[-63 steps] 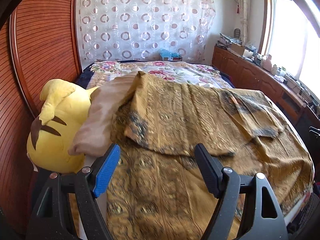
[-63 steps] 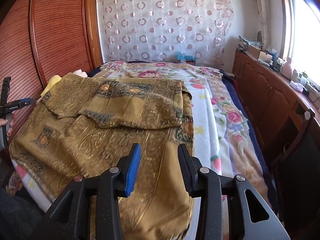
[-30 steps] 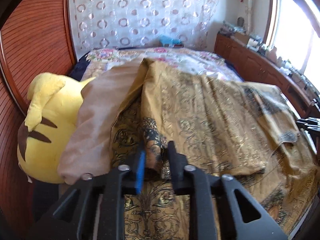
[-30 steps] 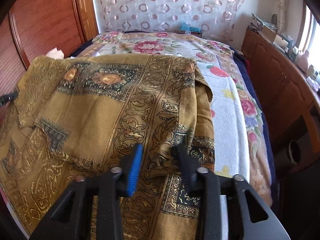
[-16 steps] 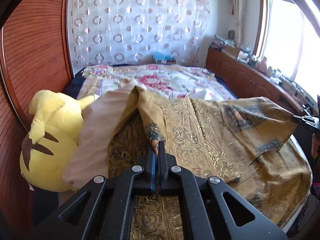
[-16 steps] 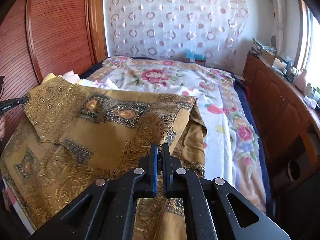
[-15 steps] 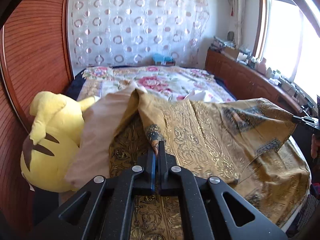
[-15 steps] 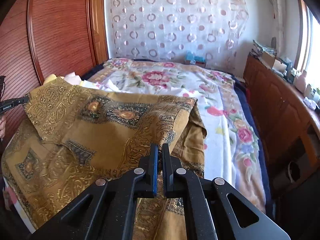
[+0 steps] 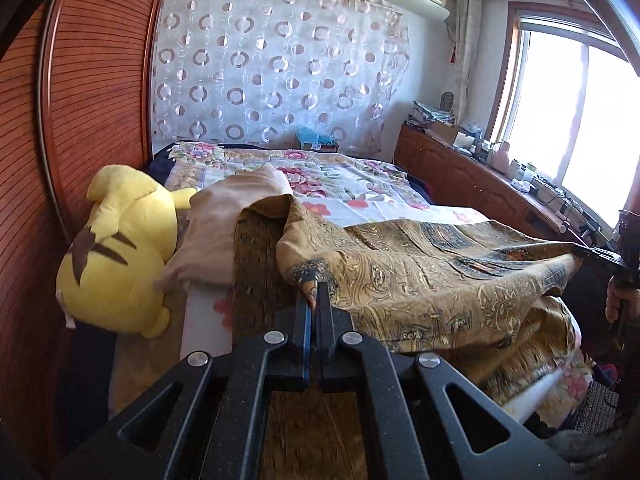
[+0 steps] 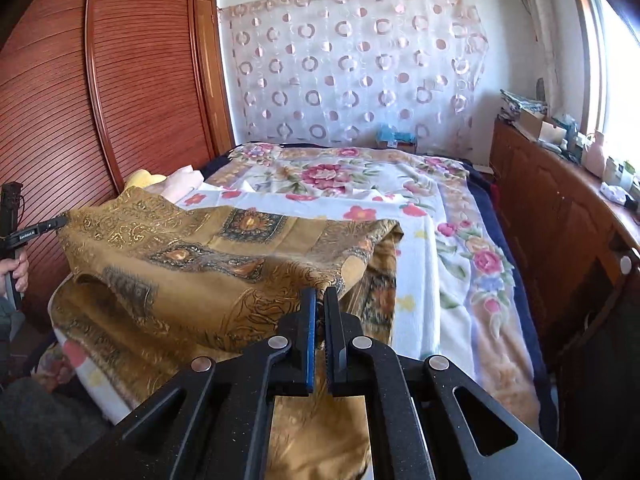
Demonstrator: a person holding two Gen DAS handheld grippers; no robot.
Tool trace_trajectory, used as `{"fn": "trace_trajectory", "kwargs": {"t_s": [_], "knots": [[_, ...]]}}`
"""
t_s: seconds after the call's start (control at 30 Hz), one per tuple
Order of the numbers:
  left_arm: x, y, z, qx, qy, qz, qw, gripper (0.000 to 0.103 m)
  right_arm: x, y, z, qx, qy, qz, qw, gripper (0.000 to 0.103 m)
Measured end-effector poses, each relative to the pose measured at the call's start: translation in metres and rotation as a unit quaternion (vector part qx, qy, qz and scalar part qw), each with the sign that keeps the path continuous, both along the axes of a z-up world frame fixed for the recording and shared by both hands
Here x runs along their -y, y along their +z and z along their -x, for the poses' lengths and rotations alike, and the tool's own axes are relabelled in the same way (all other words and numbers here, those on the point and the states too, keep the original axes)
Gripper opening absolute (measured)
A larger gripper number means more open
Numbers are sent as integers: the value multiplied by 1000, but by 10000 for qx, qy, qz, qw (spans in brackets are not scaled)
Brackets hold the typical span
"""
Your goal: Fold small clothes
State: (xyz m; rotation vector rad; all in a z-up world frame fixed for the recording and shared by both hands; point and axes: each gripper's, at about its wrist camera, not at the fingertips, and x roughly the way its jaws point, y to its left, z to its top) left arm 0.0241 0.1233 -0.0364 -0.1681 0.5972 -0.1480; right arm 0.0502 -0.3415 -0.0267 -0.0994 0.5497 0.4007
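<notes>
Across the near end of the bed, the gold patterned garment (image 9: pixel 420 280) is hanging stretched between your two grippers, its near edge lifted clear of the layer of the same gold fabric that is lying under it on the mattress. Your left gripper (image 9: pixel 314 300) is clenching one dark-trimmed corner of the garment, the cloth bunching up right at the closed tips. Your right gripper (image 10: pixel 319 304) is pinching the opposite corner in the same way, its jaws pressed together on a fold of the fabric. In the right wrist view the left gripper is showing at the far left edge, held in your left hand (image 10: pixel 16 272), with the cloth running taut from its tip. In the left wrist view your right hand (image 9: pixel 618 300) is showing at the right edge, gripping its handle.

Just to the left of the garment, a beige cloth (image 9: pixel 224 232) is lying draped, touching the gold fabric. Beside that, a yellow plush toy (image 9: pixel 116 256) is resting against the reddish wooden wardrobe (image 10: pixel 120 100). Beyond the garment, the floral bedspread (image 10: pixel 360 184) is covering the far part of the bed. A sheer curtain with ring patterns (image 9: pixel 276 72) is hanging on the far wall, and a wooden cabinet (image 10: pixel 560 220) cluttered with small items is running along the right side under a bright window (image 9: pixel 576 120).
</notes>
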Motion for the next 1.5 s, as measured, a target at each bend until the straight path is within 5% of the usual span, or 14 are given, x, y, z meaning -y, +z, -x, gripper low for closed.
{"fn": "trace_trajectory", "kwargs": {"t_s": [0.3, 0.57, 0.67, 0.93, 1.03, 1.5], "knots": [[5, -29, 35, -334, 124, -22, 9994, 2, 8, -7, 45, -154, 18, -17, 9999, 3], [14, -67, 28, -904, 223, -331, 9951, 2, 0, -47, 31, -774, -199, 124, 9967, 3], [14, -68, 29, -868, 153, -390, 9953, 13, -4, -46, 30, -765, -255, 206, 9965, 7], [17, -57, 30, -623, 216, -528, 9964, 76, -16, -29, 49, -405, -346, 321, 9981, 19], [15, -59, 28, -649, 295, -524, 9961, 76, -20, -31, 51, -281, -397, 339, 9982, 29], [3, -84, 25, -992, 619, -532, 9917, 76, -73, -59, 33, -296, -7, 218, 9993, 36]]}}
